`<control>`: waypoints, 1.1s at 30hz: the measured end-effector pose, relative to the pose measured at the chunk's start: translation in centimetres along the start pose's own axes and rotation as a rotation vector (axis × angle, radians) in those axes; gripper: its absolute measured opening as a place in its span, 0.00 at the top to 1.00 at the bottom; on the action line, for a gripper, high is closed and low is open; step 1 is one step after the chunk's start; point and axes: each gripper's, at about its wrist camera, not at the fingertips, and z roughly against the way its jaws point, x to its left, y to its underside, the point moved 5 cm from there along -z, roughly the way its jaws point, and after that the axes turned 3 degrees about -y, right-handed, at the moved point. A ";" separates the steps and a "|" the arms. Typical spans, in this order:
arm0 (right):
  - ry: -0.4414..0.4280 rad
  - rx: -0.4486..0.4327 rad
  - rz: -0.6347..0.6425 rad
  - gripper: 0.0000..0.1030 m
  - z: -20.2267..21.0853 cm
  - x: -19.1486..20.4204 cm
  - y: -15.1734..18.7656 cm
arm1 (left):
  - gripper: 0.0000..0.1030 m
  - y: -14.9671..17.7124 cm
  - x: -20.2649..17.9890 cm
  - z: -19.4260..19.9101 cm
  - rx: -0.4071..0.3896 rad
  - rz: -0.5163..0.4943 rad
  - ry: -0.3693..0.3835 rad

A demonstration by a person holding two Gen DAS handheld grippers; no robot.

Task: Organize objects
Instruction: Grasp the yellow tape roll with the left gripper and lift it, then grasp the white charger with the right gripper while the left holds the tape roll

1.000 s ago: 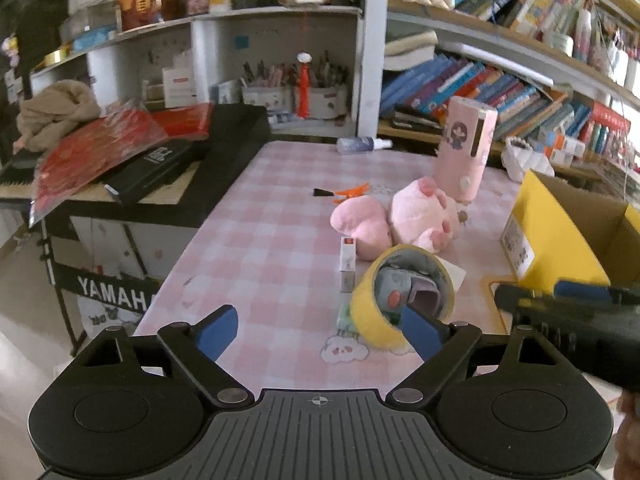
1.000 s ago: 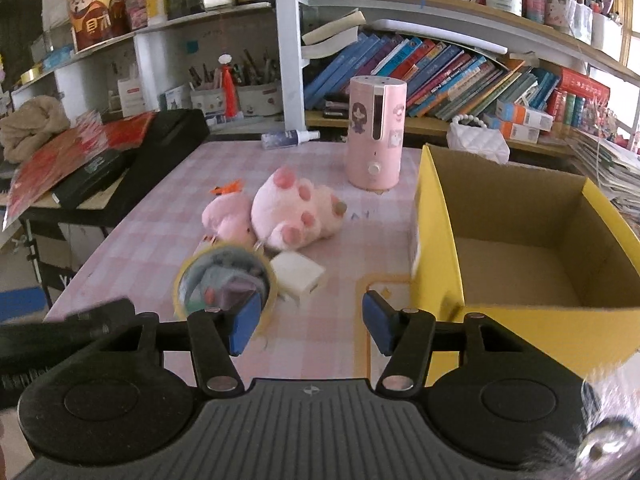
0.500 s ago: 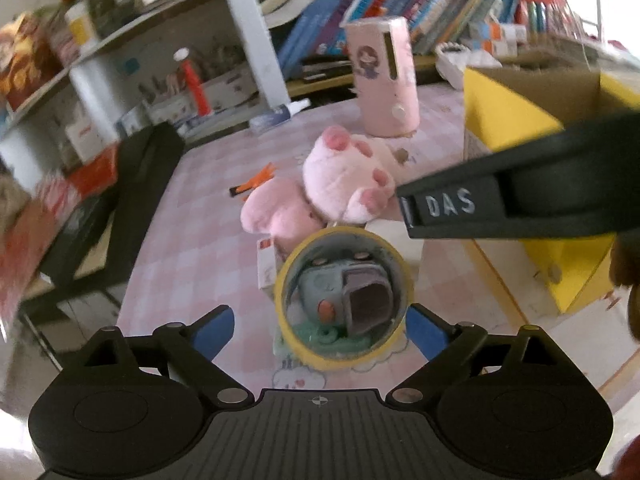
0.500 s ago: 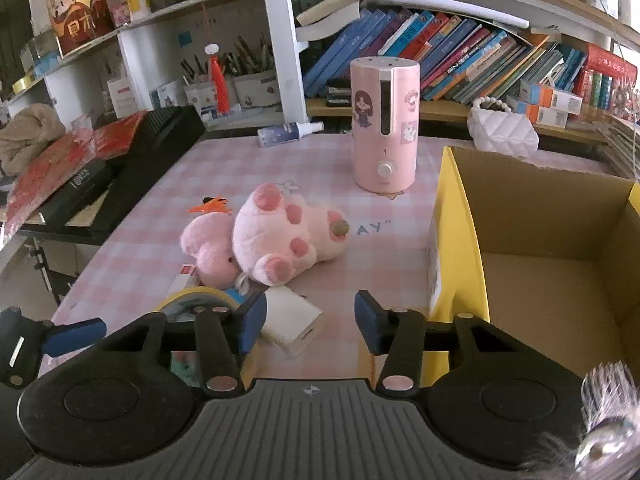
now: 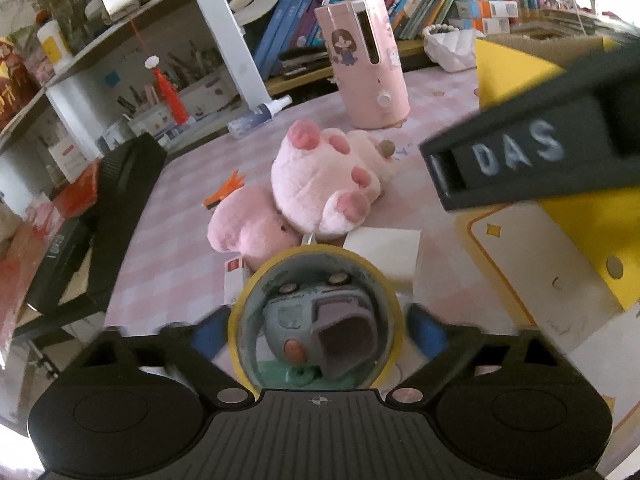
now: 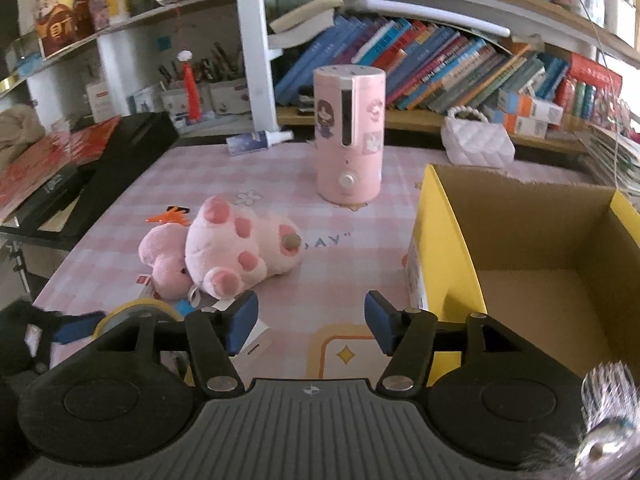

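Observation:
A yellow-rimmed round capsule (image 5: 316, 316) with a grey-blue toy inside lies on the pink checked table, right between the blue pads of my open left gripper (image 5: 316, 330); whether the pads touch it I cannot tell. Its rim shows low left in the right wrist view (image 6: 136, 310). A pink plush pig (image 5: 320, 184) lies just beyond it, also in the right wrist view (image 6: 224, 252). A white box (image 5: 384, 248) sits beside the capsule. My right gripper (image 6: 310, 320) is open and empty, next to the open yellow cardboard box (image 6: 444, 248).
A pink cylindrical humidifier (image 6: 348, 132) stands at the table's back. An orange cutter (image 6: 168, 216) and a spray bottle (image 6: 256, 140) lie further left. A black keyboard stand (image 6: 120, 148) borders the left edge. Bookshelves rise behind. The right gripper's body (image 5: 532, 152) crosses the left wrist view.
My left gripper has swung right and moved forward onto the capsule, which now sits between its pads. My right gripper has lifted and drawn right, toward the yellow box.

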 end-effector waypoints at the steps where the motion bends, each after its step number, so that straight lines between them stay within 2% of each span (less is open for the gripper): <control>1: -0.007 -0.004 0.003 0.43 0.1 0.0 0.0 | 0.17 -0.2 0.4 0.1 0.006 0.026 0.023; 3: -0.016 -0.012 0.008 0.38 0.3 0.1 -0.1 | 0.17 -0.5 1.8 0.9 -0.017 0.133 0.071; 5: -0.006 -0.029 0.022 0.27 0.6 0.3 -0.3 | 0.17 -0.8 3.2 2.2 -0.064 0.224 0.082; 6: 0.004 -0.041 0.026 0.26 0.7 0.3 -0.4 | 0.17 -0.9 4.0 2.8 -0.090 0.261 0.081; 8: 0.002 -0.050 0.025 0.25 0.8 0.3 -0.6 | 0.17 -0.7 5.5 3.7 -0.119 0.326 0.076; 11: -0.014 -0.044 -0.003 0.24 0.6 0.4 -0.6 | 0.17 0.4 7.3 4.1 -0.115 0.413 0.057; 19: -0.069 0.007 0.094 0.24 -1.0 3.5 0.1 | 0.17 3.4 11.9 4.9 -0.098 0.623 -0.029; 24: -0.057 0.054 0.190 0.26 -2.9 5.2 0.8 | 0.17 4.1 13.2 5.4 -0.095 0.655 -0.075; 29: -0.051 0.133 0.165 0.30 -5.7 5.1 1.3 | 0.17 4.0 13.1 5.3 -0.081 0.640 -0.079; 33: -0.088 0.220 0.129 0.36 -7.7 5.2 1.7 | 0.17 3.7 13.1 5.1 -0.080 0.618 -0.083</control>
